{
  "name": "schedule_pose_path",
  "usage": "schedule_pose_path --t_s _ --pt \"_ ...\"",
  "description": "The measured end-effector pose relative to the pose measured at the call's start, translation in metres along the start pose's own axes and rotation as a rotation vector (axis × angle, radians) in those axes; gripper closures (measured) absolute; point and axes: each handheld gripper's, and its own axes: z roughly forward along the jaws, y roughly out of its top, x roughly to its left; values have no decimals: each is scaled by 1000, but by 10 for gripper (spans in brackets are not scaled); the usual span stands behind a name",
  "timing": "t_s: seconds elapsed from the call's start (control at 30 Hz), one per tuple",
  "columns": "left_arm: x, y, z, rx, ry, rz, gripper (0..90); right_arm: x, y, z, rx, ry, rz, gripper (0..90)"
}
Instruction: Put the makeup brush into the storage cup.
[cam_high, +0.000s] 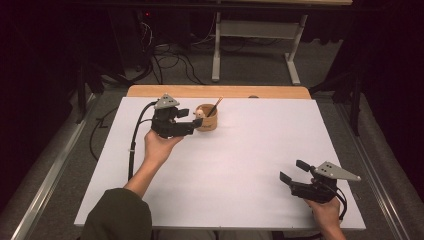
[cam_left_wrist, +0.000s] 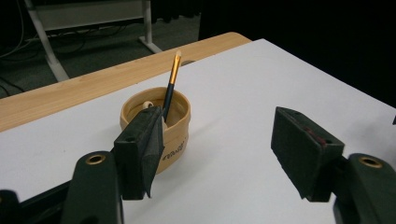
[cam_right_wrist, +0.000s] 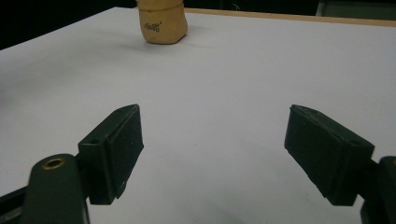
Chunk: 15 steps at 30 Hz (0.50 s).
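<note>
A small tan wooden cup stands at the back left of the white table top. A thin brush with a gold ferrule leans out of it, and a small pale round piece sits at its rim. My left gripper is open just left of the cup, at its side. In the left gripper view the cup and brush sit behind the left pad, not between the jaws of the left gripper. My right gripper rests open and holds nothing at the front right, facing the distant cup.
A bare wooden strip edges the table's far side. Beyond it on the floor are a grey metal stand and loose cables. Metal rails run along both sides of the table.
</note>
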Motion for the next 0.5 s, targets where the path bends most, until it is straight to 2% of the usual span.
schedule_pose_path --t_s 0.33,0.5 --pt "1 -5 -3 -8 -2 -16 349 0 0 1 6 4 -3 212" --pt "-2 -6 -5 -6 -4 -3 349 1 0 1 12 4 -6 211"
